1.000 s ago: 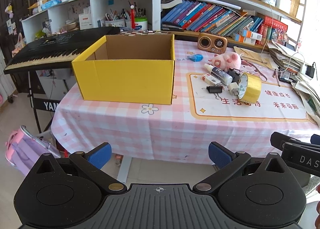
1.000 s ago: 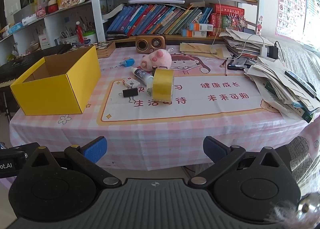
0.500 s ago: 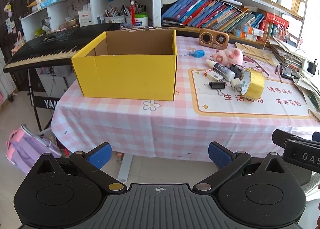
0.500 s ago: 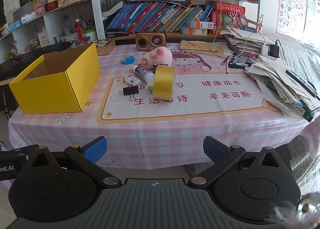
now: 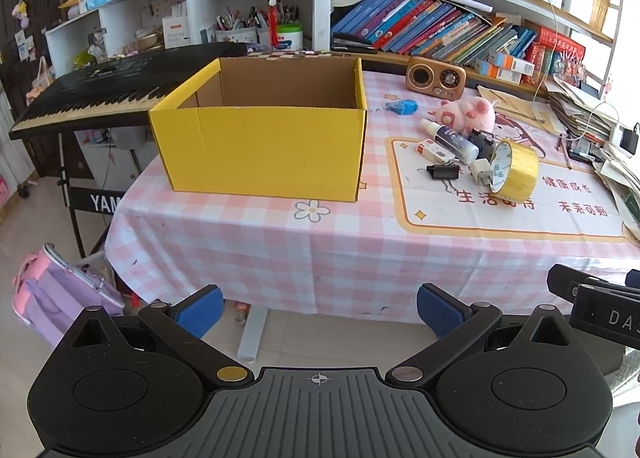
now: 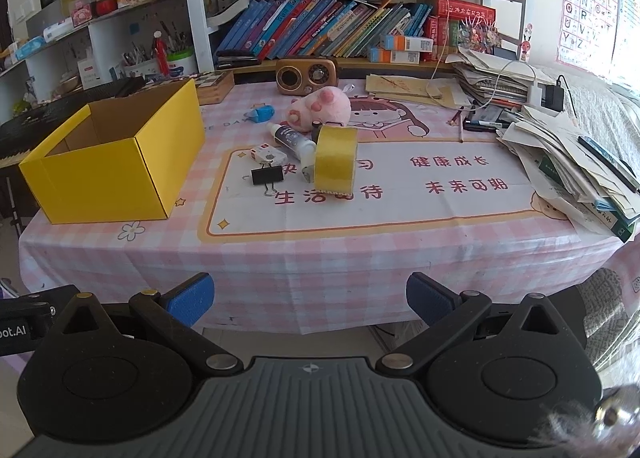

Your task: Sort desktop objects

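An empty yellow cardboard box (image 5: 264,146) (image 6: 116,174) stands on the left of the pink checked table (image 5: 328,242). To its right lie a yellow tape roll (image 5: 514,172) (image 6: 335,160) on edge, a black binder clip (image 5: 442,171) (image 6: 267,175), a small white bottle (image 5: 450,140) (image 6: 292,141), a small white box (image 6: 269,154), a pink plush pig (image 5: 466,114) (image 6: 322,108) and a blue item (image 5: 402,106) (image 6: 262,113). My left gripper (image 5: 318,306) and right gripper (image 6: 308,294) both hang open in front of the table edge, holding nothing.
A wooden radio (image 6: 307,75) stands at the back by a bookshelf (image 6: 340,34). Stacked papers and cables (image 6: 572,162) crowd the right side. A black keyboard (image 5: 104,92) on a stand sits left of the table, with a pink backpack (image 5: 52,298) on the floor.
Both grippers have drifted slightly nearer and higher, so the table and box look a little larger. Nothing on the table has moved and both grippers stay open.
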Demonstrator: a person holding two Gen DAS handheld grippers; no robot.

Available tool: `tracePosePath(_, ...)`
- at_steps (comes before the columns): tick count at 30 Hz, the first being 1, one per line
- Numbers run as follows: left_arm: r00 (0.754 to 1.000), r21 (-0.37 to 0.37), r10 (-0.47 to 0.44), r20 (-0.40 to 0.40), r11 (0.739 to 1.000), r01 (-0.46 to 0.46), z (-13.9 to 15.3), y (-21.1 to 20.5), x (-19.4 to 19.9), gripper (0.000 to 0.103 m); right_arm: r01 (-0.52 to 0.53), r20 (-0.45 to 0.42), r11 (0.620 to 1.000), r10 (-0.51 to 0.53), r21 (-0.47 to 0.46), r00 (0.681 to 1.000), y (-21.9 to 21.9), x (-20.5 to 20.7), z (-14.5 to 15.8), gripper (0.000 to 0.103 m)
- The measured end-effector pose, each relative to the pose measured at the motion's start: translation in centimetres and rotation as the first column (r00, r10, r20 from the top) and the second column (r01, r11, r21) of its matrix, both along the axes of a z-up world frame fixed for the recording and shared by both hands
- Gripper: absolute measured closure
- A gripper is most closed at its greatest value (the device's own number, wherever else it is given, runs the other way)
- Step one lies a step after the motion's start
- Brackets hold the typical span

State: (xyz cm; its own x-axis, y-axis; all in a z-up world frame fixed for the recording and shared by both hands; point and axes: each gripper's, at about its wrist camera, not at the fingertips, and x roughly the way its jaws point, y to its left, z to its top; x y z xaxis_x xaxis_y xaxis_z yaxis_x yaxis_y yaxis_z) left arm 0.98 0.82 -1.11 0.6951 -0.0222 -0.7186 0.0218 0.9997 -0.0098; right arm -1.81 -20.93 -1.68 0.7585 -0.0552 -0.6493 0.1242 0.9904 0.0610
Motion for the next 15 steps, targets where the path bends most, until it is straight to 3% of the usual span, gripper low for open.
tracePosePath(15, 1.0, 0.001, 0.002, -0.006, 1.0, -0.002, -0.02, 0.2, 0.09, 0.0, -0.004, 0.004, 1.0, 0.004, 0.0, 1.0, 0.15, 0.19, 0.05, 0.0)
